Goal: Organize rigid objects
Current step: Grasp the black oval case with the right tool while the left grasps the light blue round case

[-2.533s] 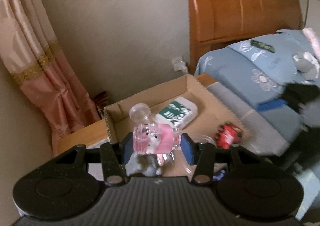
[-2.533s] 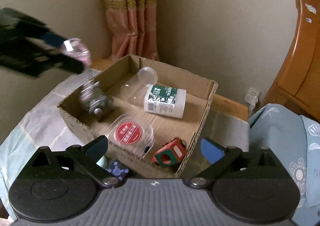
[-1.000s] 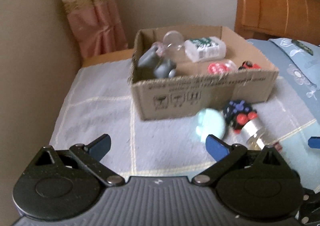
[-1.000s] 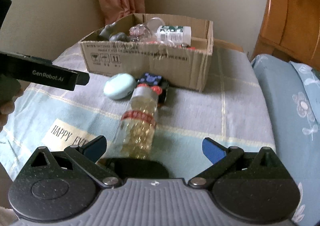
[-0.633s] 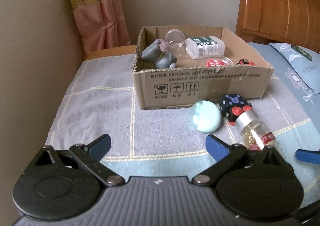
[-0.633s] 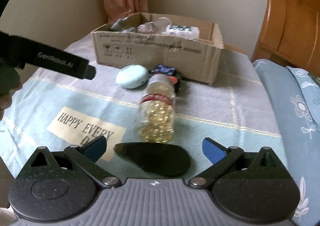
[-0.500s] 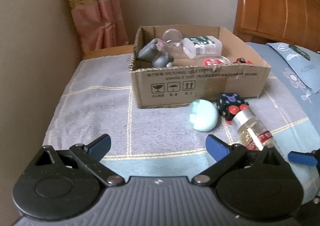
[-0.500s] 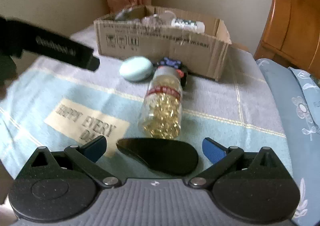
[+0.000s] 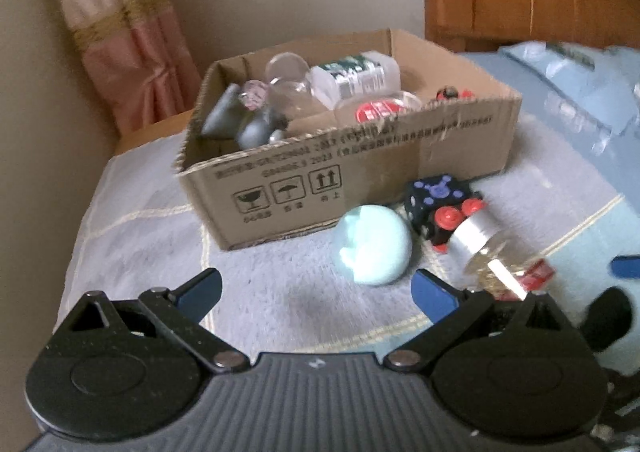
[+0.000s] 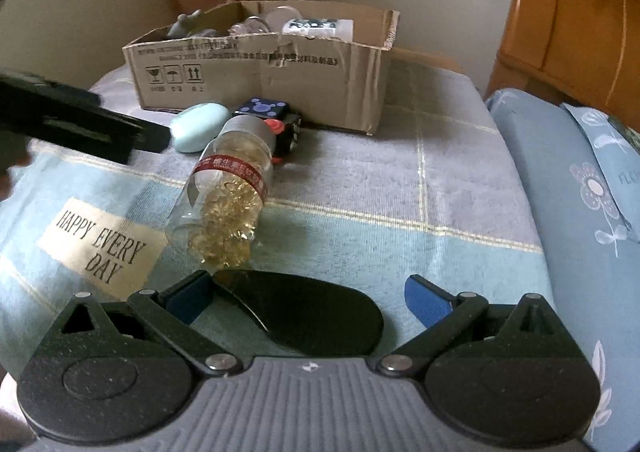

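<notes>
Blanket-covered surface: black oval object (image 10: 304, 312) between wide-open, empty right claw (image 10: 308, 300) tips; left claw (image 9: 316, 292) wide, empty.

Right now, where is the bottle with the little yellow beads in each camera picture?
Left wrist view: the bottle lies on its side at lower right, beside the right finger of the open left gripper.
Right wrist view: the bottle lies left of centre, just ahead of the open right gripper.
Shared landmark: the cardboard box behind it.
</notes>
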